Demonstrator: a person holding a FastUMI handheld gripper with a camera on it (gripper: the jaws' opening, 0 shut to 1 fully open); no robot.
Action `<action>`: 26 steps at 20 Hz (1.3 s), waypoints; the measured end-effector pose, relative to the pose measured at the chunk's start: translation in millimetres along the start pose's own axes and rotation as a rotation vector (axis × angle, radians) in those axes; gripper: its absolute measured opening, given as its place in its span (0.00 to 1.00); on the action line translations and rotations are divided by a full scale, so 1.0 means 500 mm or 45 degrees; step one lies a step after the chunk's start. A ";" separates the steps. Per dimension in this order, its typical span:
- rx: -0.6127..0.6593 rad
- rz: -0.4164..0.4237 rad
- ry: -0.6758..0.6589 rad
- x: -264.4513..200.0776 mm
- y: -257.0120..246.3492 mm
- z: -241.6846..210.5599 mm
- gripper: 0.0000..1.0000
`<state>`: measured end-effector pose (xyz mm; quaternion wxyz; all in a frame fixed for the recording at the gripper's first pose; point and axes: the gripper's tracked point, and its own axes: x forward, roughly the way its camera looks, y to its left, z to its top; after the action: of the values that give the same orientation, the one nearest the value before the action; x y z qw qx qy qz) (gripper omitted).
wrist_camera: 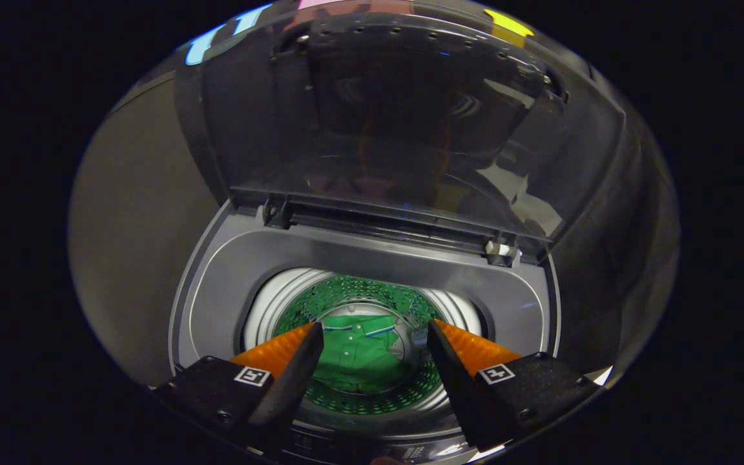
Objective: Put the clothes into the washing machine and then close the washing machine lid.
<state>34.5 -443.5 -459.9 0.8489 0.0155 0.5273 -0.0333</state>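
A top-loading washing machine stands below me with its dark, see-through lid raised upright behind the drum opening. A green shirt with a striped collar lies at the bottom of the steel drum, whose wall reflects green. My gripper hovers above the drum's mouth, open, with nothing between its fingers; the shirt shows far below in the gap between them.
The machine's grey top frame rings the drum. The lid's hinges sit at the back rim. A control panel lies along the front edge under the fingers. Dark booth walls surround the machine.
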 end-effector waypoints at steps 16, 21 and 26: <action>0.167 0.058 -0.167 -0.073 0.008 0.084 1.00; 0.199 0.065 -0.251 -0.106 0.014 0.132 0.99; 0.187 0.081 -0.349 -0.149 0.023 0.174 0.99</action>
<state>80.1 -434.3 -354.8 0.9101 0.0896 0.4019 -0.0466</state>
